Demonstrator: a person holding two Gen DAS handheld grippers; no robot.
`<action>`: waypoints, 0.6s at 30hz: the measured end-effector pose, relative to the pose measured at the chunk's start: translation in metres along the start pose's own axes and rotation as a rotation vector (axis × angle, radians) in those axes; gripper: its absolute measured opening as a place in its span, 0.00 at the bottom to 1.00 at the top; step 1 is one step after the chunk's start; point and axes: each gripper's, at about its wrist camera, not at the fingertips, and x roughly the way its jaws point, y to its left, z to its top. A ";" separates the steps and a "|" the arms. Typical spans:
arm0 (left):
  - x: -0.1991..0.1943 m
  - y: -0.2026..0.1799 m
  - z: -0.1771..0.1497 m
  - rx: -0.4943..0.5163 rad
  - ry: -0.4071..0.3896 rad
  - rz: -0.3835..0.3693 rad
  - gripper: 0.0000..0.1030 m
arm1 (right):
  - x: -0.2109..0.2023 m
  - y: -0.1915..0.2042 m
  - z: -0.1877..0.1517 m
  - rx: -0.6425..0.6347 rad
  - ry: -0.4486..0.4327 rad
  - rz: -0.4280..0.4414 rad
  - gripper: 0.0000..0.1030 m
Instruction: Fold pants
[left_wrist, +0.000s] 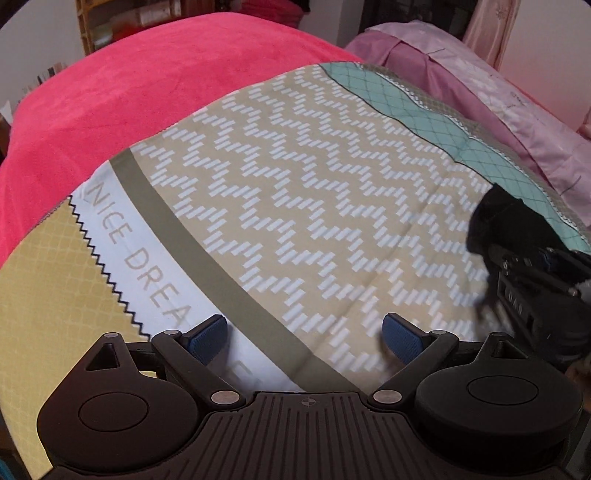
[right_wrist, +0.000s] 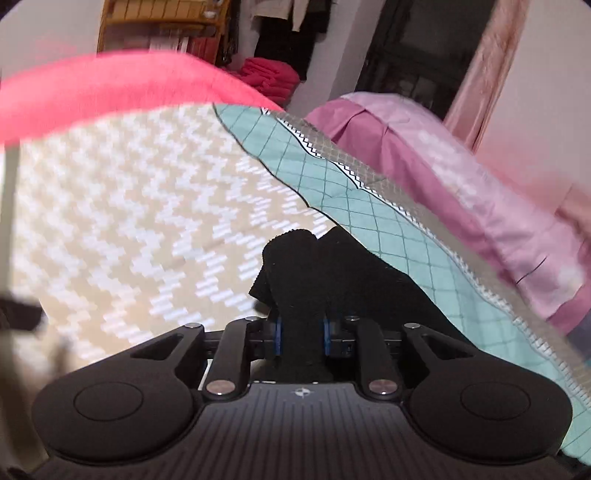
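Left gripper: jaws spread wide, nothing btwn the blue pads. It hangs over the patterned bedsheet, w/ the beige zigzag print straight ahead of the claw, the white "NICE DREA…" band just left of its left finger, and the yellow panel further left.

Right gripper: jaws pressed in on a bunch of black fabric, the pants. Cloth rises in a lump ahead of the fingertips and trails off to the claw's right over the teal grid strip. Rt view is motion-blurred, so can't tell how the rest of the garment lies.

From the left cam, the right gripper w/ its black cloth sits off to the right, well apart from the left claw.

Beyond both claws: red blanket at the far side, pink bedding far right, wood shelf at the back.
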 end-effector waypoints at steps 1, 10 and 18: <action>-0.003 -0.008 -0.005 0.010 -0.004 -0.016 1.00 | -0.006 -0.012 0.004 0.057 0.004 0.048 0.21; -0.008 -0.154 -0.050 0.205 0.056 -0.294 1.00 | -0.091 -0.140 0.023 0.464 -0.058 0.265 0.21; 0.013 -0.227 -0.056 0.209 0.081 -0.326 1.00 | -0.152 -0.205 -0.018 0.593 -0.149 0.242 0.21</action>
